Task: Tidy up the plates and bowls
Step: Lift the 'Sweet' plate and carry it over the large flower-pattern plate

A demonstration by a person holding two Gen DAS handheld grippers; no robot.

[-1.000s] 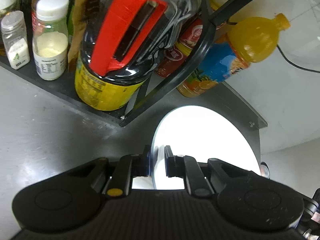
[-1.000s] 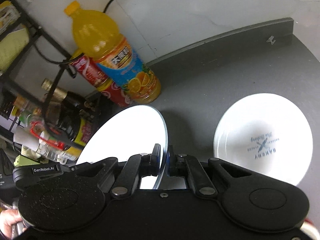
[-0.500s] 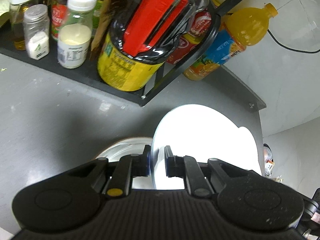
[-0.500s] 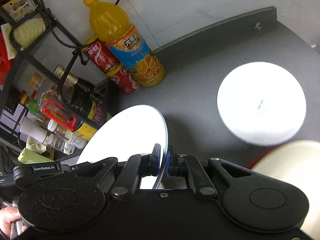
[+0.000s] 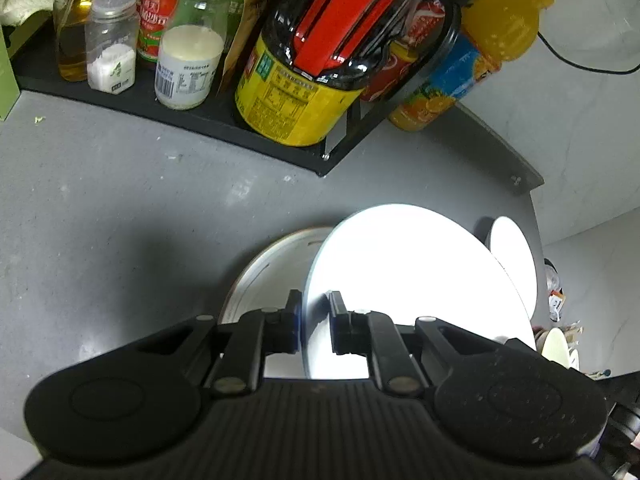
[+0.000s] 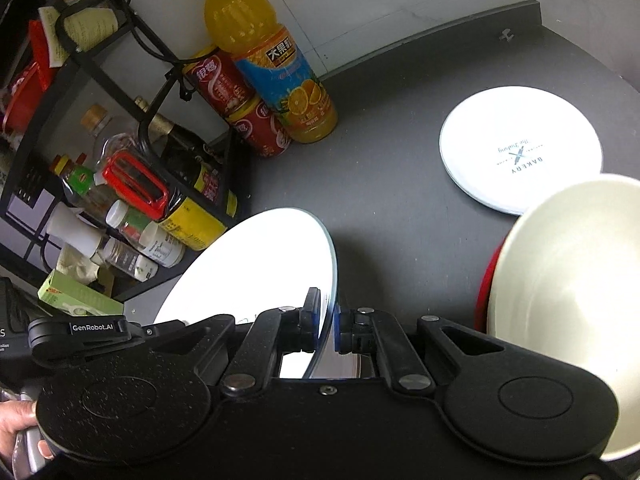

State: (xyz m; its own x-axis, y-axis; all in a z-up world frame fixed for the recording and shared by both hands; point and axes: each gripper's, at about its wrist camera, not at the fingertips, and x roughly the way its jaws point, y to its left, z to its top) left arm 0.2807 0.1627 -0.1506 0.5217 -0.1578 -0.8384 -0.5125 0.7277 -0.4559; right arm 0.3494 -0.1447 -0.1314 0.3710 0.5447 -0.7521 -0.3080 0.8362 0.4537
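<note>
My right gripper [image 6: 327,328] is shut on the rim of a plain white plate [image 6: 256,264], held tilted above the dark counter. My left gripper [image 5: 314,326] has the same plate's [image 5: 408,280] rim between its jaws, with a gap on the right finger's side. Under it in the left wrist view lies another plate [image 5: 272,268] with a thin brown rim line. A white plate printed "BAKERY" [image 6: 520,148] lies flat on the counter at the right. A cream bowl with a red outside [image 6: 568,288] stands close at the right edge.
A black wire rack [image 5: 200,120] holds jars, spice bottles and a yellow-labelled jug with a red handle [image 5: 320,60]. An orange juice bottle [image 6: 272,64] and red cans [image 6: 236,104] stand by the tiled wall. The counter's far edge [image 6: 508,12] runs behind.
Both grippers pulled back and up with the plate. The rack and bottles look farther away. The lower plate came into the left view and the cream bowl into the right view.
</note>
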